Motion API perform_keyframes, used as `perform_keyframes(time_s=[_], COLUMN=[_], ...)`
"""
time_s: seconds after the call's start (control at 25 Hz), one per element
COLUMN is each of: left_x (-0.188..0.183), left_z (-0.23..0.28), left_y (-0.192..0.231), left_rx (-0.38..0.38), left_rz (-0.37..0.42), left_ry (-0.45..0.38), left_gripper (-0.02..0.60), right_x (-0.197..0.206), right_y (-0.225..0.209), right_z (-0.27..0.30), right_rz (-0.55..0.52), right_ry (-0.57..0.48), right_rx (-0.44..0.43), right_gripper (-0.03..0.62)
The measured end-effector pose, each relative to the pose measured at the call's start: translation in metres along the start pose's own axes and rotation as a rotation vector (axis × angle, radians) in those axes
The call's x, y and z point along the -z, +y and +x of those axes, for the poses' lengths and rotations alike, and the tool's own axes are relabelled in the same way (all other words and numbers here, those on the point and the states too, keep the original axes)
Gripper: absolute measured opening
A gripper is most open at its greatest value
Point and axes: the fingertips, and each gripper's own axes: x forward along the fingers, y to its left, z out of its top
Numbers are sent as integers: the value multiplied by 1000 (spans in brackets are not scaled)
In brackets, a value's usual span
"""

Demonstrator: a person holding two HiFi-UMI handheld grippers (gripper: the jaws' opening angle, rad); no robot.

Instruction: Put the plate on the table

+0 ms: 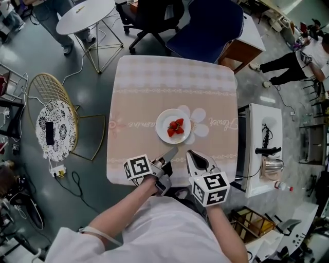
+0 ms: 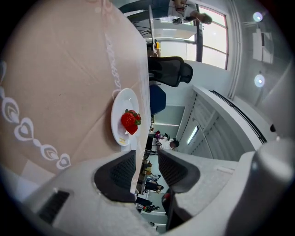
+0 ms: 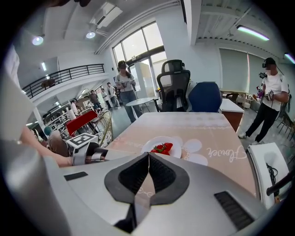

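Observation:
A white plate [image 1: 161,122] with red strawberries [image 1: 176,127] rests flat in the middle of the table [image 1: 154,87], on its beige cloth. My left gripper [image 1: 171,153] hovers near the table's front edge, just short of the plate, rolled on its side. Its jaws stand open with nothing between them. In the left gripper view the plate [image 2: 118,120] and strawberries [image 2: 130,121] lie beyond the left gripper [image 2: 147,156]. My right gripper [image 1: 189,153] is beside it, shut and empty. The right gripper [image 3: 148,155] points at the plate [image 3: 179,140], with the left gripper [image 3: 94,154] to its left.
A black office chair [image 1: 149,15] and a blue chair [image 1: 205,25] stand at the table's far side. A gold wire chair [image 1: 54,120] stands at the left, a white side cabinet [image 1: 262,149] with small items at the right. A person [image 1: 295,61] stands far right.

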Motion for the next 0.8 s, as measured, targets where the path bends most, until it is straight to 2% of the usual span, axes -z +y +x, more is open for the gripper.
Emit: perform_keyframes(time_s=[0.36, 0.6, 0.8], left_x=[13, 30, 51], left_z=[-15, -31, -44], left_y=[-32, -57, -73], left_rx=[11, 13, -23], left_rz=[165, 306, 456], left_ry=[-67, -121, -139], left_gripper=[152, 150, 138], right_x=[6, 12, 16], right_y=[6, 7, 9], right_z=[-25, -48, -68], right_rz=[-38, -46, -62], right_ry=[-31, -72, -104], right_rx=[-61, -93, -120], right_gripper=[5, 5, 5])
